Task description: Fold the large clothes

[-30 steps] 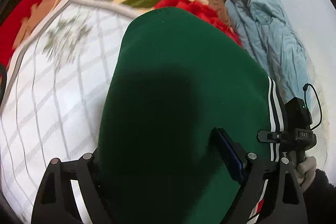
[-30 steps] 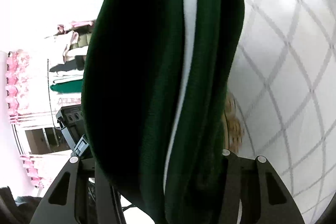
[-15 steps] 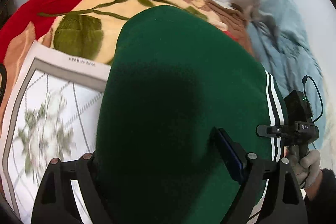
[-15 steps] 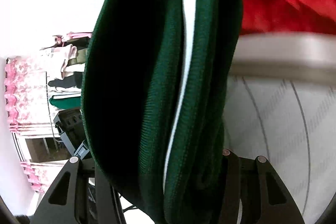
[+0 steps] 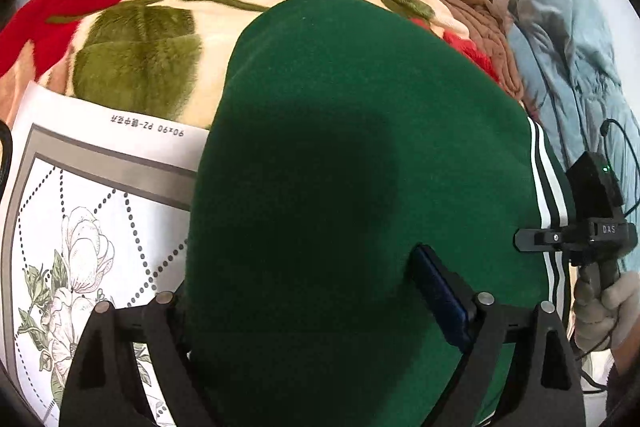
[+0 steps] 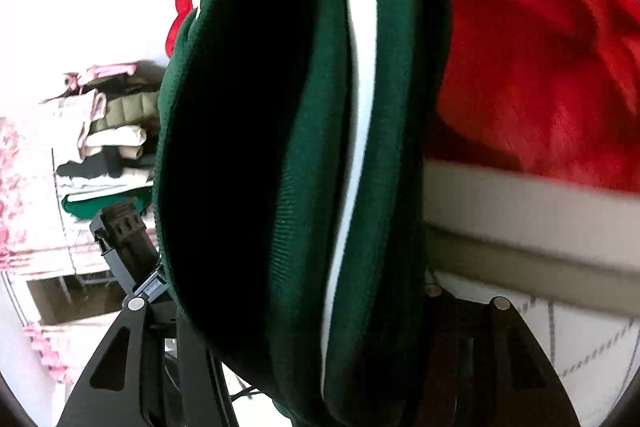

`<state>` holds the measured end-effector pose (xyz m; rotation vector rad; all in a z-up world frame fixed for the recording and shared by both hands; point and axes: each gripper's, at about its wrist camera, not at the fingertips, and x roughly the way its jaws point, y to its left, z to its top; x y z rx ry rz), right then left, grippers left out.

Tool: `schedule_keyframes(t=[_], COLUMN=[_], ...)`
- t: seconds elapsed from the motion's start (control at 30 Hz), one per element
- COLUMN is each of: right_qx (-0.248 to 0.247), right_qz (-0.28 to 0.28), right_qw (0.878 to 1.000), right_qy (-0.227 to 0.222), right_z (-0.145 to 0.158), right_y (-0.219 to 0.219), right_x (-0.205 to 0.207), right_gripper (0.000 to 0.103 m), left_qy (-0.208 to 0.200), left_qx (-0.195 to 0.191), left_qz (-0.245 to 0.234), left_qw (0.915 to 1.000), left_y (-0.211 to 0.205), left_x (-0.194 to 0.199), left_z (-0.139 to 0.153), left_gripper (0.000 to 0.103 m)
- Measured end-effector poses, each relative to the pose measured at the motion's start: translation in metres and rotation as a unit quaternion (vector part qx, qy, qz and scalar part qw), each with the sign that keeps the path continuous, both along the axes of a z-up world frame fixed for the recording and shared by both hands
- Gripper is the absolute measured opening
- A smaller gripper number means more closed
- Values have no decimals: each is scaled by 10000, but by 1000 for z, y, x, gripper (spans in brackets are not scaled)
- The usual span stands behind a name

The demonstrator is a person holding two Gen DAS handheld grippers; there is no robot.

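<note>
A dark green garment [image 5: 340, 167] with white side stripes [image 5: 548, 187] fills the left wrist view, folded into a thick bundle. My left gripper [image 5: 316, 307] is shut on its near edge, with one blue pad [image 5: 440, 299] showing against the cloth. In the right wrist view the same green garment [image 6: 260, 167] hangs in doubled folds with a white stripe [image 6: 356, 147], and my right gripper [image 6: 304, 307] is shut on it. The right gripper also shows at the right edge of the left wrist view [image 5: 576, 235], held by a gloved hand.
A white floral mat [image 5: 80, 227] lies on the bed at the lower left. A red and cream flowered blanket [image 5: 160, 7] lies beyond it, also red in the right wrist view [image 6: 540, 47]. A pale blue quilted jacket [image 5: 568, 39] lies at the right. Stacked clothes [image 6: 108, 131] sit far off.
Both grippers carried the green garment away from the white mat toward the flowered blanket. The blanket now fills more of both views. The grip on the garment is unchanged.
</note>
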<state>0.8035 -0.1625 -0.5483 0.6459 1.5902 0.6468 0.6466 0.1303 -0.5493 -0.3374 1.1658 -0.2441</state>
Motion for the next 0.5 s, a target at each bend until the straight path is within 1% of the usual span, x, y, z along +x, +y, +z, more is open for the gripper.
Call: schedule_keyframes(t=[0.03, 0.07, 0.1, 0.13, 0.17, 0.2, 0.23, 0.27, 0.33, 0.37, 0.4, 0.43, 0.47, 0.5], right_qx=[-75, -143, -231, -402, -573, -891, -1375, -1708, -2330, -2693, -3012, -3234, -3502, -3631], right_qz=[-68, -156, -208, -261, -251, -209, -141, -92, -14, -50, -70, -85, -102, -112], right_qw=[9999, 9998, 9995, 9988, 9979, 9952, 9884, 9817, 9645, 9522, 9393, 9287, 9151, 9084], right_qy=[-32, -46, -67, -115, -189, -349, -626, -834, -1240, -1442, -1640, -1812, -1996, -2071], right_z=[1, 0, 3, 8, 16, 26, 40, 49, 72, 80, 90, 99, 110, 118], right_y=[-1, -5, -1, 3, 15, 22, 29, 32, 44, 43, 48, 53, 61, 68], right_x=[-1, 7, -9, -11, -16, -19, -22, -25, -37, -44, -49, -53, -66, -73], right_gripper=[58, 61, 64, 68, 73, 79, 84, 85, 86, 87, 90, 102, 103, 103], left_qy=[-12, -10, -1, 27, 49, 30, -50, -95, -196, -226, -263, -309, -339, -376], left_qx=[81, 115, 163, 239, 276, 340, 472, 612, 1084, 1283, 1482, 1625, 1683, 1780], left_qz=[-65, -70, -71, -54, -17, 58, 114, 153, 232, 255, 287, 333, 366, 440], left_qw=[9999, 9999, 9998, 9997, 9996, 9994, 9988, 9980, 9936, 9912, 9882, 9857, 9845, 9823], left_y=[-3, -3, -3, -4, -3, -3, -3, -4, -11, -14, -18, -22, -25, -29], left_x=[-2, 4, 6, 5, 5, 2, -3, -7, -22, -28, -36, -46, -52, -62], left_z=[2, 2, 4, 7, 9, 14, 21, 25, 38, 42, 47, 53, 58, 65], left_gripper=[91, 91, 91, 91, 91, 91, 91, 91, 91, 92, 96, 98, 99, 99])
